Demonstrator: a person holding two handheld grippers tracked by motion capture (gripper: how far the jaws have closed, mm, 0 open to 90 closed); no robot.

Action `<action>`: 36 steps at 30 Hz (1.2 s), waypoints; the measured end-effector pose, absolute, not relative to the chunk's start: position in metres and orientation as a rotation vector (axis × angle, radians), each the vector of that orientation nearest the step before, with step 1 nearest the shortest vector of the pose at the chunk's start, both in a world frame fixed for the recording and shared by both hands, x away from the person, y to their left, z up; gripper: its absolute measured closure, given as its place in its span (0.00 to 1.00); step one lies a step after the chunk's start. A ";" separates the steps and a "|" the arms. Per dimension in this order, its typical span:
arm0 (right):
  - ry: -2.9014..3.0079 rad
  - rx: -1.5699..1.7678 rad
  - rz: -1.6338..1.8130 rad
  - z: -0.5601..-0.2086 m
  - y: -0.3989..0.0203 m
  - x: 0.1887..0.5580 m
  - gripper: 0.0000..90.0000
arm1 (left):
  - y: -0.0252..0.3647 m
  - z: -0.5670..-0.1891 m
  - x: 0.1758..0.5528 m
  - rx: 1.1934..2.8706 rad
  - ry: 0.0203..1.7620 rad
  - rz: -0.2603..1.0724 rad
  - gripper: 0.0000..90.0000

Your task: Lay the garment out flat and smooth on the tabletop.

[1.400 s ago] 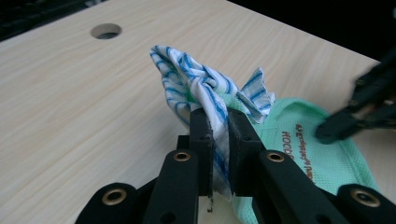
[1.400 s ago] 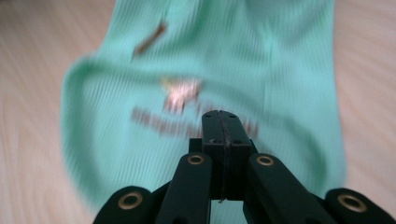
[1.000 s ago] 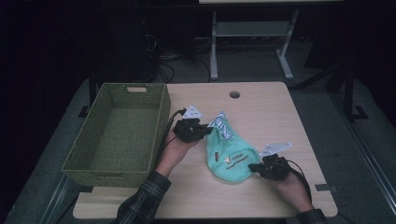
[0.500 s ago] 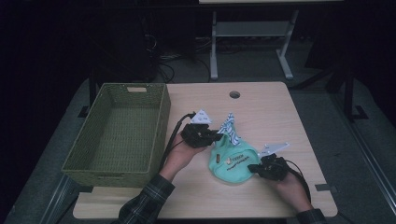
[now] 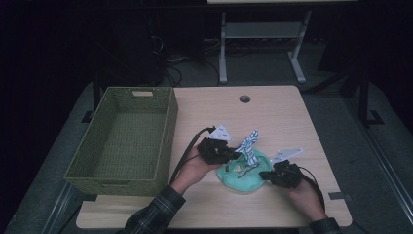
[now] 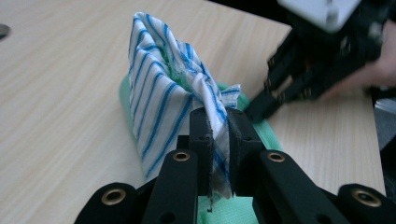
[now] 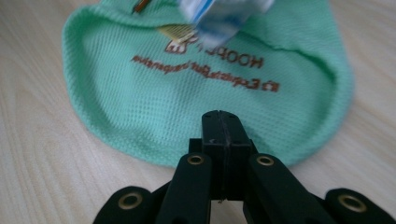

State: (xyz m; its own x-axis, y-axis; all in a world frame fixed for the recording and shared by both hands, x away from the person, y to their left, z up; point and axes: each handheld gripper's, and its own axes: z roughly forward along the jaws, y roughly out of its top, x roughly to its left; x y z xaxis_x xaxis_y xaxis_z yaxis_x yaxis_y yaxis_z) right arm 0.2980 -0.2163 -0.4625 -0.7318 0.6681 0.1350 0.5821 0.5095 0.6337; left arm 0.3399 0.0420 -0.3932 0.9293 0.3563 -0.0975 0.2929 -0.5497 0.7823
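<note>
A mint-green mesh cloth (image 5: 245, 179) with brown lettering lies flat on the wooden table (image 5: 277, 117). It also shows in the left gripper view (image 6: 124, 91) and the right gripper view (image 7: 154, 102). A blue-and-white striped part (image 5: 250, 145) stands up from it. My left gripper (image 5: 235, 156) is shut on that striped fabric (image 6: 159, 93), which is pinched between the jaws (image 6: 219, 120). My right gripper (image 5: 263, 174) is shut, its tips (image 7: 222, 122) lying over the green cloth's near edge. From the left gripper view the right gripper (image 6: 256, 108) touches the green edge.
An empty green woven basket (image 5: 171, 119) stands at the table's left. A round cable hole (image 5: 244, 99) sits near the far edge. A metal stand (image 5: 263, 34) and cables lie on the dark floor beyond.
My left gripper has moved right and toward the right gripper, carrying the striped fabric over the green cloth, which now looks shorter and rounder. The right gripper has stayed put.
</note>
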 end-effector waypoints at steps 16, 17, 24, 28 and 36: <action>2.499 1.151 1.090 -0.454 -0.243 0.301 1.00 | 0.029 -0.403 0.335 2.224 0.420 0.025 0.70; 2.497 1.152 1.090 -0.453 -0.244 0.301 1.00 | 0.029 -0.400 0.336 2.220 0.417 0.027 0.68; 2.487 1.162 1.089 -0.454 -0.247 0.302 1.00 | 0.034 -0.380 0.347 2.150 0.414 0.007 0.70; 2.486 1.166 1.089 -0.454 -0.246 0.302 1.00 | 0.029 -0.383 0.357 2.160 0.416 -0.013 0.90; 2.482 1.177 1.072 -0.455 -0.249 0.303 0.99 | 0.006 -0.406 0.364 2.212 0.406 -0.067 0.99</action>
State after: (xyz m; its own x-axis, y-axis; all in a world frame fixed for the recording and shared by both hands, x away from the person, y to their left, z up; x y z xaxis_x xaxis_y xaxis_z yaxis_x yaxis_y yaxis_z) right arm 0.3028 -0.2493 -0.4546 -0.6657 0.7354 0.1263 0.5962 0.4224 0.6828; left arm 0.3644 0.0065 -0.4056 0.9454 0.2662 -0.1879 0.3122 -0.5754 0.7559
